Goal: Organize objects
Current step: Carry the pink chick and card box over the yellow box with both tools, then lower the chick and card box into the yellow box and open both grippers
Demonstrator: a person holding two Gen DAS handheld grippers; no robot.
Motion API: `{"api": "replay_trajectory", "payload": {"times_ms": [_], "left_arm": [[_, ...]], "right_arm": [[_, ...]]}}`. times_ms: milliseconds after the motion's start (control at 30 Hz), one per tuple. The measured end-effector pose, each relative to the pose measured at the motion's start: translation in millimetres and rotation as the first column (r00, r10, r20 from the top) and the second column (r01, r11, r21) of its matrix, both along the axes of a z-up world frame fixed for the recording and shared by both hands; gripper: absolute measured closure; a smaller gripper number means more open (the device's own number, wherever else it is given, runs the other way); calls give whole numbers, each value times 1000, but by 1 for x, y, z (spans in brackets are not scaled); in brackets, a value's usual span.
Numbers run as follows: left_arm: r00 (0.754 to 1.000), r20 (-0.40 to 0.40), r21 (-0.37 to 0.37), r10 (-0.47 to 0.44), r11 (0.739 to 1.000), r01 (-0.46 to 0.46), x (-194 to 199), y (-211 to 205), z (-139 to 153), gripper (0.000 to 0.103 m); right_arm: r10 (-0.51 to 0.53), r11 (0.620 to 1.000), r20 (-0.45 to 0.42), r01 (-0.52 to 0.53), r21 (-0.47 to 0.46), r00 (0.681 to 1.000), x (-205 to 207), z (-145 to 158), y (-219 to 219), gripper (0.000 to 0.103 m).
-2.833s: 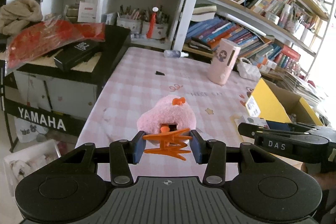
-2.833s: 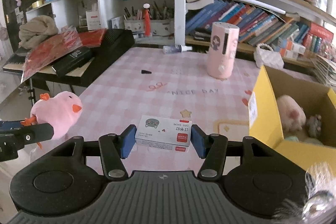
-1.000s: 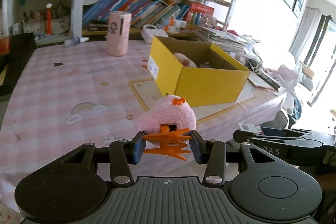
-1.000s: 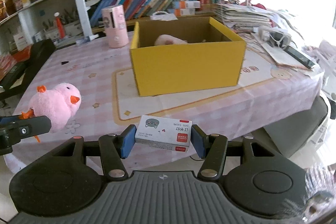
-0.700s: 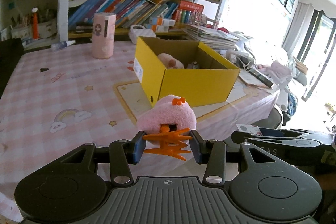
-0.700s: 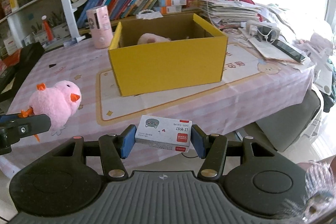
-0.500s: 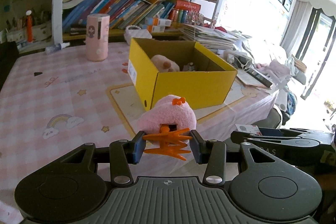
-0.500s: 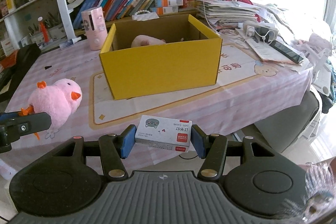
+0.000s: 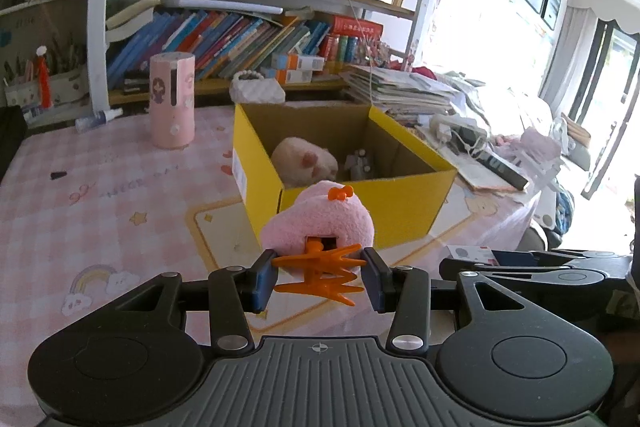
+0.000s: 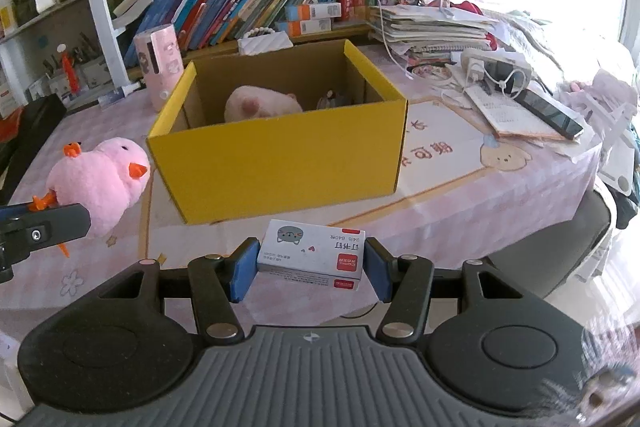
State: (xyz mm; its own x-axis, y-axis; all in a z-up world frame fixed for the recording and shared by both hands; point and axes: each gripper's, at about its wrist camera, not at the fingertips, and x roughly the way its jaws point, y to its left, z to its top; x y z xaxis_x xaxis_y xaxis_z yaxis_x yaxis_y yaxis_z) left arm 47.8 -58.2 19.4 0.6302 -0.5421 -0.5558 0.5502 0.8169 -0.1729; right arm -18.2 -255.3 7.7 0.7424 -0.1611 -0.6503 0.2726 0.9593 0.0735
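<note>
The left gripper [image 9: 319,277] is seen at lower centre of the left wrist view, its blue pads closed against the orange feet of a pink plush chick [image 9: 318,223]. The chick is held clear of the table, its body rising ahead of the pads and overlapping the near wall of the yellow box [image 9: 404,203] at frame centre. In the right wrist view the same chick appears at the left edge, beak toward the box, just beside its left corner.

The right gripper [image 10: 310,269] is seen at lower centre of the right wrist view, clamped on a small white staple box [image 10: 312,253] with a red label and a cat drawing. The staple box is held level between the pads, in front of the yellow box's near wall and above the table edge.

The yellow box is open at the top and stands on a pink checked tablecloth [image 9: 100,195]. Inside it a pale plush toy [image 10: 260,105] is lying toward the left, and a small grey item is noted beside it; its nature cannot be determined.

A pink cylindrical container [image 9: 172,101] is standing upright on the cloth at upper left, well apart from the box. Bookshelves [image 9: 240,39] fill the background. Stacked papers [image 10: 432,27] and a dark phone [image 10: 548,113] are lying at the right of the table.
</note>
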Motion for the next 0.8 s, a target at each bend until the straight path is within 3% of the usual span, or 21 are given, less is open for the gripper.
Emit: {"api": "replay_trajectory", "payload": {"times_ms": [233, 567, 800], "left_arm": [[999, 37, 10, 16, 1000, -17, 15, -24, 4, 59], [993, 94, 0, 65, 998, -66, 50, -60, 14, 59], [993, 84, 52, 86, 995, -90, 77, -93, 7, 59]], "right_arm": [[32, 999, 24, -31, -18, 999, 25, 5, -22, 49], [104, 992, 141, -92, -87, 985, 67, 29, -56, 49], [180, 980, 129, -166, -113, 975, 105, 31, -75, 49]]}}
